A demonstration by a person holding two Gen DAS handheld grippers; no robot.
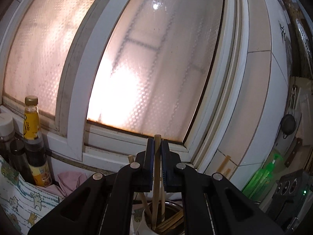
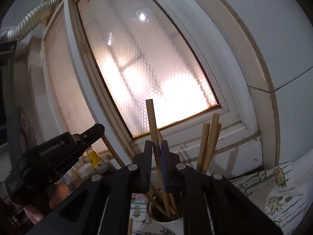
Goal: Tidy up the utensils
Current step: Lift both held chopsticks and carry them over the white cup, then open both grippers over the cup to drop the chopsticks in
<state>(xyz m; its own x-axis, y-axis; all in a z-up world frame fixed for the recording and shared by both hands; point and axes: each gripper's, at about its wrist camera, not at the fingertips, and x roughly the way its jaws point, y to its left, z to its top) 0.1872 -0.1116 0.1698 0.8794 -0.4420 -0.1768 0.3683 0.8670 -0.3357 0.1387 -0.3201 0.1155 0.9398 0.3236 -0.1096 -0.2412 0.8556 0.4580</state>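
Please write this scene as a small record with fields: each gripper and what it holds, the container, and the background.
left gripper: shut on one chopstick, held almost upright
right gripper: shut on another chopstick, tilted a little
container: round metal holder below both grippers, several chopsticks standing in it
chopstick tips: both held sticks reach down into the holder
other items: sauce bottles at the left, green pump bottle at the right
background: frosted window, white tiled wall
surface: cartoon-print cloth

Dim kitchen backlit by the glaring frosted window; fisheye bends edges, corners go black.
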